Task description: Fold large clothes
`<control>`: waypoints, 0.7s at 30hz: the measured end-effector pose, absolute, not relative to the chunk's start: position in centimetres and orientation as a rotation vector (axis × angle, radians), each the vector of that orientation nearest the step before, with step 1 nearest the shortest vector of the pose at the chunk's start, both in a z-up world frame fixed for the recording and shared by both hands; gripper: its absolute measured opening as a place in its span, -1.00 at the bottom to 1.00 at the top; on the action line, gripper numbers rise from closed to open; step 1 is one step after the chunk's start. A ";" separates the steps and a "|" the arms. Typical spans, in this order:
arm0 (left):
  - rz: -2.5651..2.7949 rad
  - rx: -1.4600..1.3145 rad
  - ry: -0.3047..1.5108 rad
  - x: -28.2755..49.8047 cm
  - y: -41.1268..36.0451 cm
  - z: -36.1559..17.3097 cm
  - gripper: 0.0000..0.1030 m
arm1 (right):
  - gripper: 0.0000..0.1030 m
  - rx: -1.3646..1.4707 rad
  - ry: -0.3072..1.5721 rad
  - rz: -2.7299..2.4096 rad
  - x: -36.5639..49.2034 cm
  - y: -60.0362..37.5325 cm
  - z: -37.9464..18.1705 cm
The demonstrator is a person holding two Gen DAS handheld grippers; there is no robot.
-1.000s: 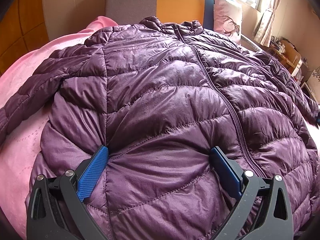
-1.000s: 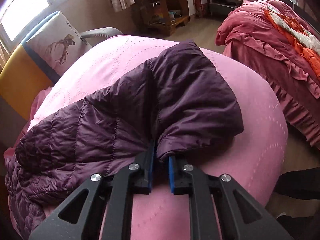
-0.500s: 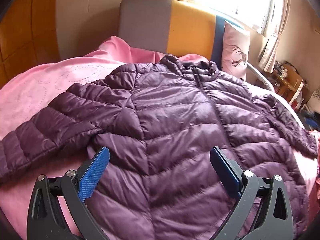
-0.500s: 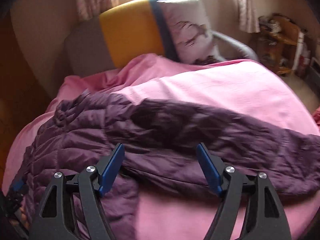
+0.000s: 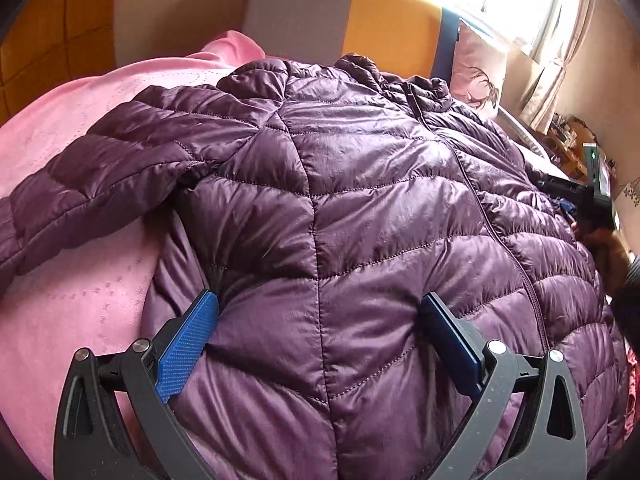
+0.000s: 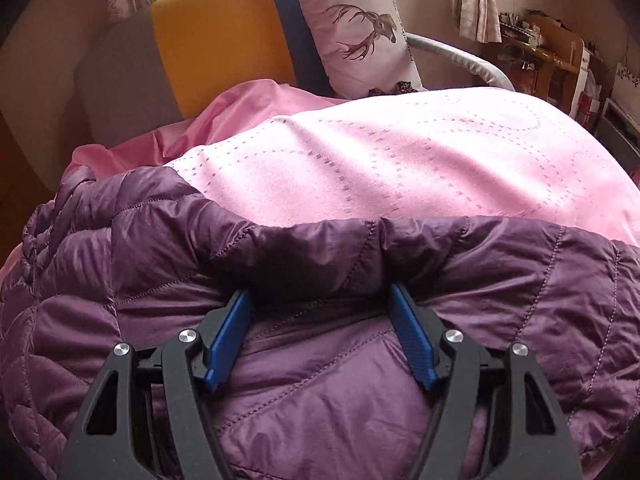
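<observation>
A purple quilted puffer jacket (image 5: 360, 208) lies front up, zipped, on a pink bedspread (image 5: 80, 304). Its left sleeve (image 5: 92, 184) stretches out to the left. My left gripper (image 5: 320, 320) is open, its blue pads pressed into the jacket's lower left body. In the right wrist view the jacket (image 6: 320, 380) fills the lower frame, with the right sleeve (image 6: 500, 264) running off to the right. My right gripper (image 6: 320, 312) is open, its pads pushed into the fabric by the sleeve's upper edge. The right gripper also shows at the far right of the left wrist view (image 5: 576, 196).
A grey, orange and blue headboard (image 6: 224, 40) stands behind the bed, with a deer-print pillow (image 6: 356, 28) against it. A wooden desk with clutter (image 6: 548, 56) stands at the right by the curtains. The pink bedspread (image 6: 400, 160) lies beyond the jacket.
My left gripper has come back down onto the jacket's body. My right gripper, open since letting go of the cuff, has moved in along the sleeve and pressed into the fabric.
</observation>
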State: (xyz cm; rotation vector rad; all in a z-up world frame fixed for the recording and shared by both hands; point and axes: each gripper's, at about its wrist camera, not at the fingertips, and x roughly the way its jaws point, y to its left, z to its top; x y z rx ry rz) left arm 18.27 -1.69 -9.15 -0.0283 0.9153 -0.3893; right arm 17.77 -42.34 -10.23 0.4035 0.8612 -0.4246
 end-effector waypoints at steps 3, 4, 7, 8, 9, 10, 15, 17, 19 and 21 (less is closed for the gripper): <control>-0.387 -0.021 0.916 18.3 -1.8 -9.1 0.93 | 0.38 0.382 0.904 -0.444 17.9 -42.1 -9.6; -0.387 -0.021 0.916 18.3 -1.8 -9.0 0.93 | 0.44 0.377 0.919 -0.452 17.7 -42.1 -9.3; -0.383 -0.018 0.912 18.2 -1.9 -9.0 0.93 | 0.67 0.414 0.896 -0.540 15.0 -43.0 -7.8; -0.382 -0.016 0.911 18.2 -1.9 -9.0 0.93 | 0.69 0.448 0.873 -0.566 13.7 -43.8 -7.1; -0.380 -0.015 0.910 18.1 -1.9 -9.0 0.93 | 0.70 0.497 0.839 -0.575 11.8 -44.7 -6.4; -0.379 -0.015 0.908 18.0 -1.9 -9.0 0.93 | 0.71 0.537 0.800 -0.577 9.8 -45.4 -5.6; -0.381 -0.022 0.901 17.9 -1.9 -9.0 0.93 | 0.74 0.754 0.647 -0.589 -0.7 -49.0 -3.7; -0.380 -0.020 0.901 17.8 -1.8 -9.0 0.93 | 0.71 0.837 0.600 -0.615 -4.6 -50.3 -3.9; -0.381 -0.023 0.901 17.8 -1.8 -9.0 0.93 | 0.65 0.891 0.588 -0.675 -7.7 -51.8 -4.7; -0.383 -0.025 0.901 17.9 -1.8 -9.0 0.93 | 0.54 0.968 0.593 -0.750 -10.0 -53.9 -6.1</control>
